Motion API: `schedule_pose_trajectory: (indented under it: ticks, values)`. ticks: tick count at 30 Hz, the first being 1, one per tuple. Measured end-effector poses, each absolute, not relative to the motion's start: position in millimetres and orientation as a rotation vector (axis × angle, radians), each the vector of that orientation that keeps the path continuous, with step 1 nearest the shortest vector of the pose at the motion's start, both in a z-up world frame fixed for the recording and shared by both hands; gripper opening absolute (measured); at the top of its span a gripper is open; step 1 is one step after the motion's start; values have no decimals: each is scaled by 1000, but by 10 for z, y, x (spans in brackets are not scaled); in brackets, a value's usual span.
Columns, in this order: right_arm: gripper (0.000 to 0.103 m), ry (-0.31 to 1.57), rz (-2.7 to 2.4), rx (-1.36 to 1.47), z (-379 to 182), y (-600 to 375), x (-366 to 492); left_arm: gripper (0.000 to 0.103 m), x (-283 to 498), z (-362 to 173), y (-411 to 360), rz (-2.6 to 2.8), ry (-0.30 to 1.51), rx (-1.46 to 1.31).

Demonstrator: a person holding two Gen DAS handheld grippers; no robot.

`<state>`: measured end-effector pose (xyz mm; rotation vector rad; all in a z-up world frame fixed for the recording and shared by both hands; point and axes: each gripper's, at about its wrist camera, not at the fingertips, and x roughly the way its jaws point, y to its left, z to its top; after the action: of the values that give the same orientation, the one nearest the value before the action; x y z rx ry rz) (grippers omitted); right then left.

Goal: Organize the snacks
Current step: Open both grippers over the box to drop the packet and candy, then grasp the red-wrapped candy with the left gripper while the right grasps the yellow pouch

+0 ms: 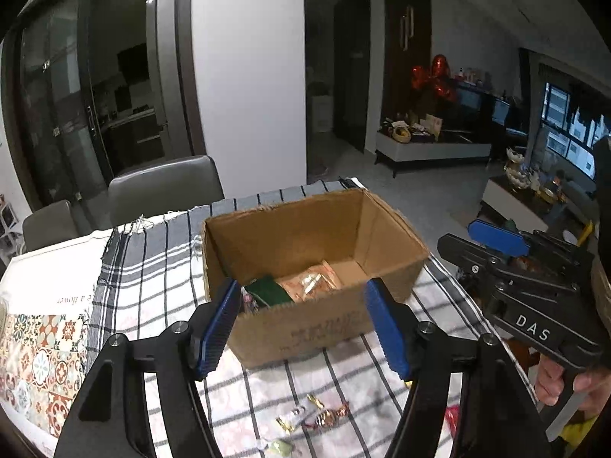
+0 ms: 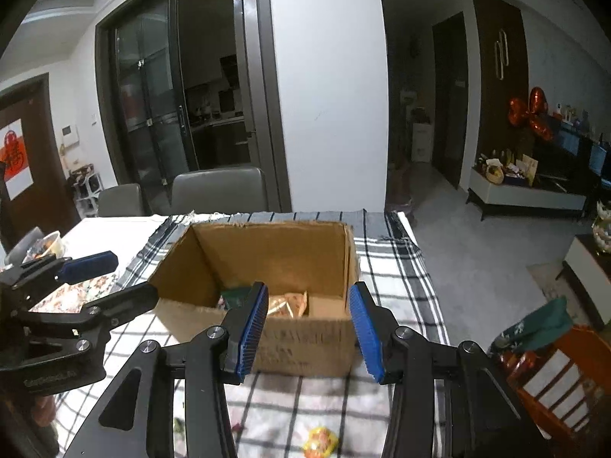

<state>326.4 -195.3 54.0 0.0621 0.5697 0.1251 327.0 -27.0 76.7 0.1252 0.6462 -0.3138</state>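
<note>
Hovering with jaws apart, left gripper [image 1: 305,324] faces box [image 1: 317,305] holding snacks [image 1: 309,286] — candies [image 1: 324,418] below on checked cloth [image 1: 152,274]. Right gripper [image 2: 305,328] likewise spread, empty — box [image 2: 305,347] just ahead, chairs [image 2: 217,189] beyond.

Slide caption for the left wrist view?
Open left gripper before a cardboard box holding snacks; wrapped candies on the checked cloth.

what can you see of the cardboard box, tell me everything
The cardboard box is plain brown corrugated card, open-topped, its top edges ragged where the flaps look torn off. Faint dark print marks its near wall. It stands upright on the checked cloth. Inside, on the bottom, lie a dark green packet and a pale orange wrapped snack. Neither gripper touches it.
</note>
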Motion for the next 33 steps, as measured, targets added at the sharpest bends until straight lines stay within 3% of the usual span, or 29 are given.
schedule_pose_trajectory:
  ticks: [33]
  values:
    - [46,851,84,117,-891,-2002,2826,53,2900,-677,-311,-386,910,177]
